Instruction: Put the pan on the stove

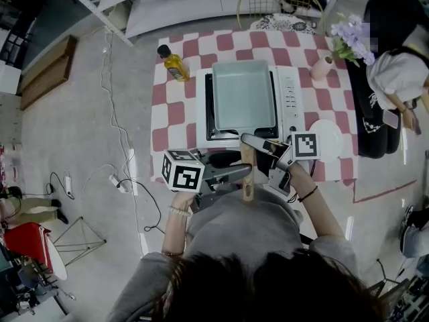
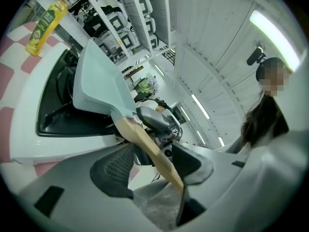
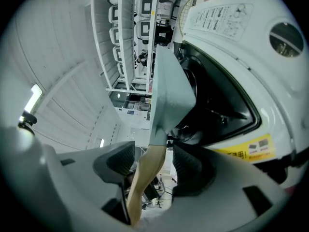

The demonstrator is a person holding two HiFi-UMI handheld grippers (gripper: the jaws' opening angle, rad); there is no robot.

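Observation:
A pale green rectangular pan (image 1: pixel 242 92) rests on the black burner of a white stove (image 1: pixel 289 96), its wooden handle (image 1: pixel 247 173) pointing toward me. Both grippers flank that handle. My left gripper (image 1: pixel 241 174) comes in from the left and my right gripper (image 1: pixel 258 158) from the right. In the left gripper view the handle (image 2: pixel 145 146) runs between the spread jaws of the left gripper (image 2: pixel 152 166), with a gap on the left pad's side. In the right gripper view the handle (image 3: pixel 145 173) hangs loose between the pads of the right gripper (image 3: pixel 152 166), below the pan (image 3: pixel 171 93).
The stove stands on a table with a red-and-white checked cloth (image 1: pixel 174 126). An oil bottle (image 1: pixel 174 64) is at the back left, a vase of purple flowers (image 1: pixel 348 42) at the back right, a white plate (image 1: pixel 326 134) right of the stove. A person (image 1: pixel 395 79) sits at the right.

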